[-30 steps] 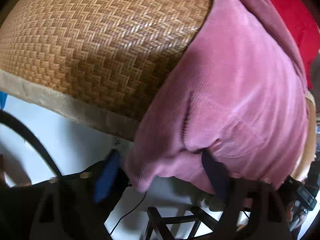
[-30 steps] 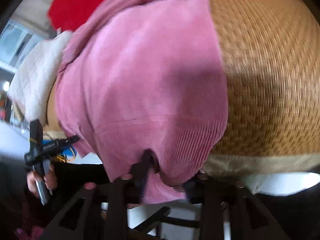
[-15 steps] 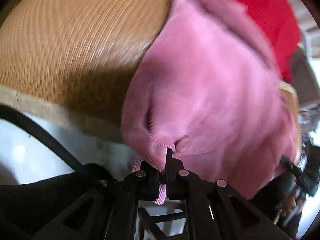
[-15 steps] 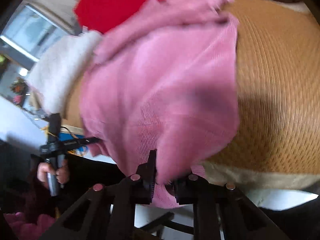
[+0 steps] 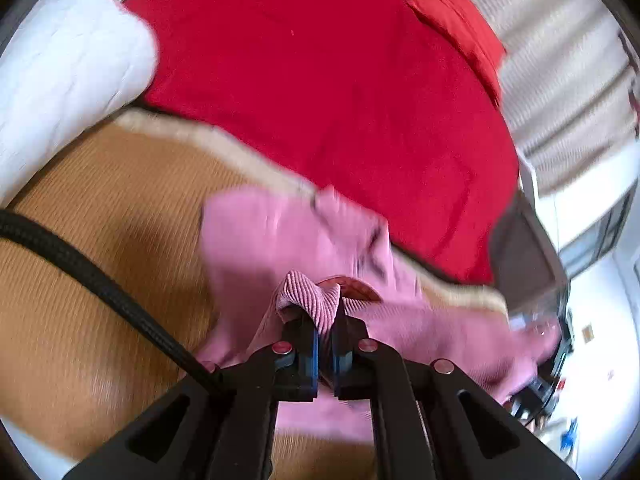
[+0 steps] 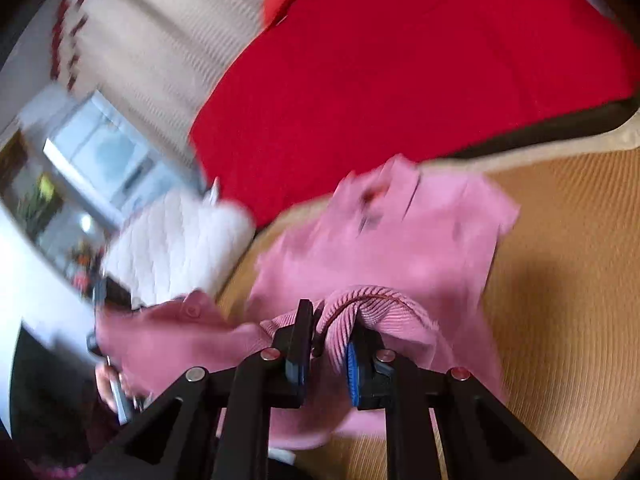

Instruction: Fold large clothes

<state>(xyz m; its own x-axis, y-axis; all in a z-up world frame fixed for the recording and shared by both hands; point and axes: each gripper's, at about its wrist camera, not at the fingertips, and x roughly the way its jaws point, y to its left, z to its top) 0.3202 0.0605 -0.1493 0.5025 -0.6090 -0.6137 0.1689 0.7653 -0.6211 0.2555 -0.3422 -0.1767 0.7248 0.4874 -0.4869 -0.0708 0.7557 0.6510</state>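
The pink corduroy garment (image 5: 272, 248) is lifted at its ribbed hem, with the rest of the cloth trailing down onto a woven straw mat (image 5: 100, 240) beneath it. In the left wrist view, a bunched fold of the ribbed edge rises from the left gripper (image 5: 326, 332), whose jaws are pressed together and pinch the cloth between their blue pads. From there the fabric stretches away to the right, toward the other device at the frame's edge.

In the right wrist view, the right gripper (image 6: 326, 340) has its jaws closed on a thick roll of the same ribbed hem, which arches over the right finger. The garment (image 6: 400, 248) hangs forward from the grip and lies partly on the mat (image 6: 560, 280); both views are blurred by motion.

Beyond the mat's pale border lies a red blanket (image 5: 320, 80), covering the far part of the bed. A white quilted cushion (image 5: 60, 72) sits at the mat's left. A black braided cable (image 5: 100, 280) crosses the left view. Pale striped curtains (image 6: 160, 20) hang behind.
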